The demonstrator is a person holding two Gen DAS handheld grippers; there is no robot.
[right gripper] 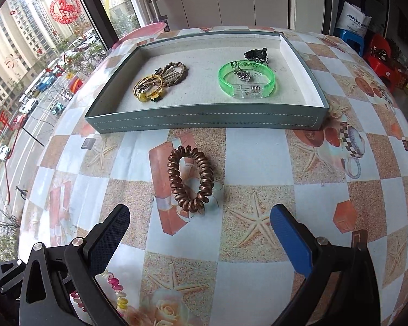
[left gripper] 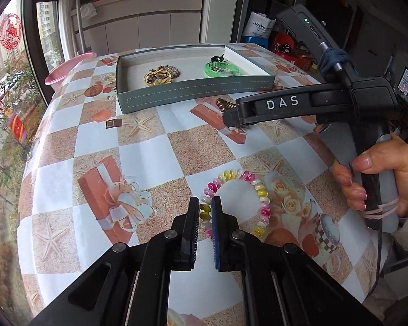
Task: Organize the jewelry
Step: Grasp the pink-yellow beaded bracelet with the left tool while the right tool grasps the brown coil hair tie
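Observation:
My left gripper (left gripper: 205, 210) is shut on the near left part of a pink, yellow and white spiral bracelet (left gripper: 259, 190) that lies on the table; the bracelet also shows in the right wrist view (right gripper: 117, 288). My right gripper (right gripper: 200, 226) is open, just in front of a brown spiral bracelet (right gripper: 191, 178) on the table; its body shows in the left wrist view (left gripper: 299, 103). A grey tray (right gripper: 204, 121) behind holds a green bangle (right gripper: 246, 80), a gold bracelet bundle (right gripper: 157, 81) and a black clip (right gripper: 257, 54).
A checkered tablecloth with starfish and gift prints (right gripper: 253, 149) covers the table. A pink basin (left gripper: 65, 68) sits beyond the table's far left edge. A window is at left, cabinets behind, red stools (right gripper: 380, 54) at far right.

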